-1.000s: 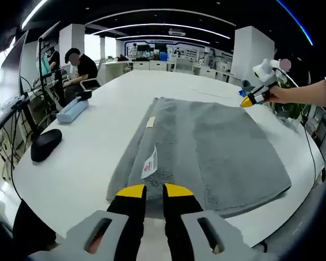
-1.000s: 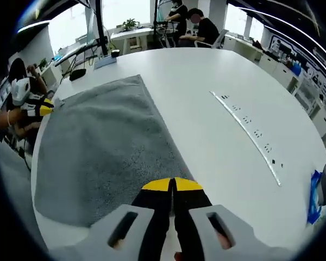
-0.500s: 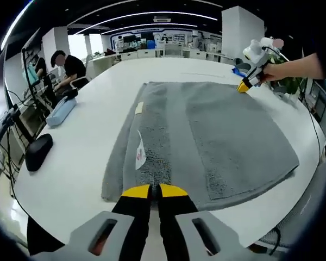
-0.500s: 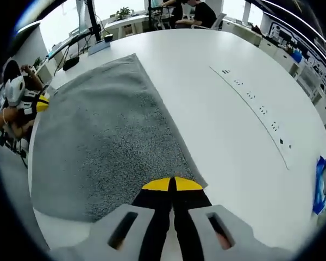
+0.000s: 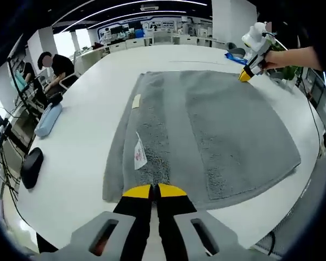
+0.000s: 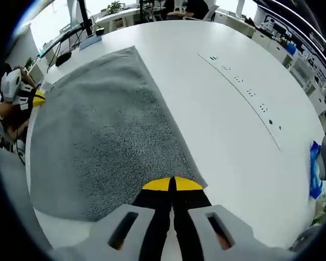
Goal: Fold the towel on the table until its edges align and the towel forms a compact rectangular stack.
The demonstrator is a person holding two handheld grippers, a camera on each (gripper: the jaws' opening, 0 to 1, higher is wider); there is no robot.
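The towel [image 5: 206, 125] lies spread flat on the white table [image 5: 92, 114], and each gripper pinches one of its corners with closed jaws: the left gripper [image 5: 154, 191] at one corner, the right gripper [image 6: 172, 184] at another. The left gripper view shows a white label [image 5: 139, 157] and a folded strip on the towel, also a black mouse [image 5: 31, 167]. The right gripper view shows a row of small marks [image 6: 242, 93] on the bare table and the left gripper at the far corner.

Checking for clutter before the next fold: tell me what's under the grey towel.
The towel lies flat on the white table; bare tabletop shows all round it. Its left strip is doubled, tags on top. Anything beneath the cloth is covered.
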